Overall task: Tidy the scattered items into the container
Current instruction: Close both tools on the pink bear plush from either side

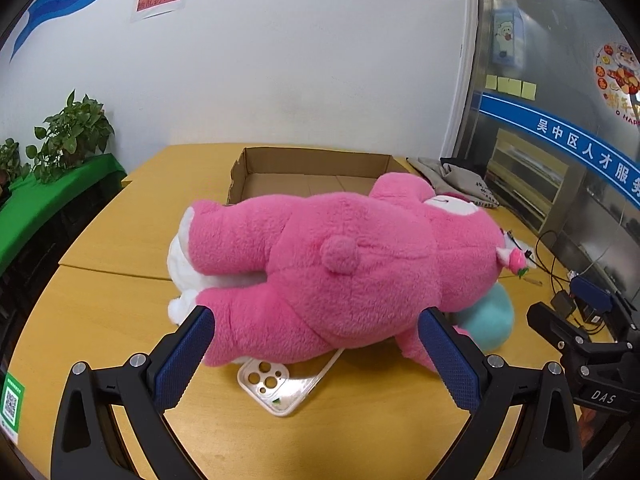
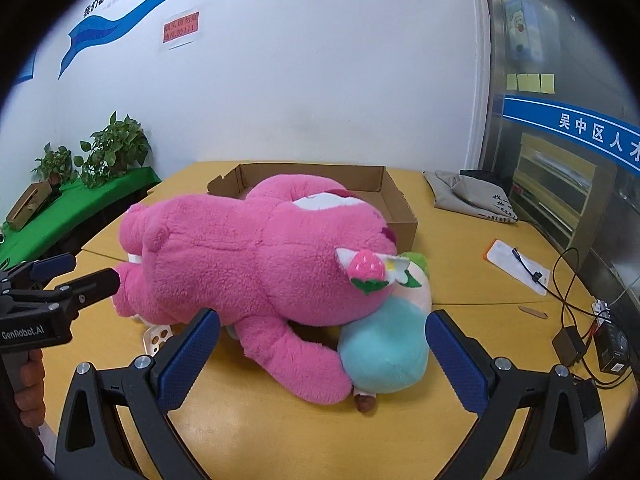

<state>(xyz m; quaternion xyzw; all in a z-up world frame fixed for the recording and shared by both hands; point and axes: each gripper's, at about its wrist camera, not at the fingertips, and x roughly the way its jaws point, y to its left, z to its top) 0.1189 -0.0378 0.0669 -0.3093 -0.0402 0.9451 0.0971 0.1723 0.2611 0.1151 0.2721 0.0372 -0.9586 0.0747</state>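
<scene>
Pink and fluffy, the big plush bear lies face down in the middle of the yellow wooden surface, as the left wrist view shows. The left gripper has its blue fingers wide apart, one at each side of the bear's near edge, holding nothing. A white phone case lies flat on the surface just under the bear, close to the near edge. A teal plush toy peeks out from under the bear on the right. The open cardboard box sits behind the bear, near the far edge, and its floor looks bare. A grey cloth bag lies at the far right corner.

From the right wrist view, the right gripper also has its fingers spread wide, holding nothing, with the teal plush toy and the bear's arm between them. The bear rests on top of the teal toy, and its head touches the near wall of the box. A little strawberry sits on the bear's ear. The phone case shows a bit under the bear on the left. A white card and black cables lie by the right edge
</scene>
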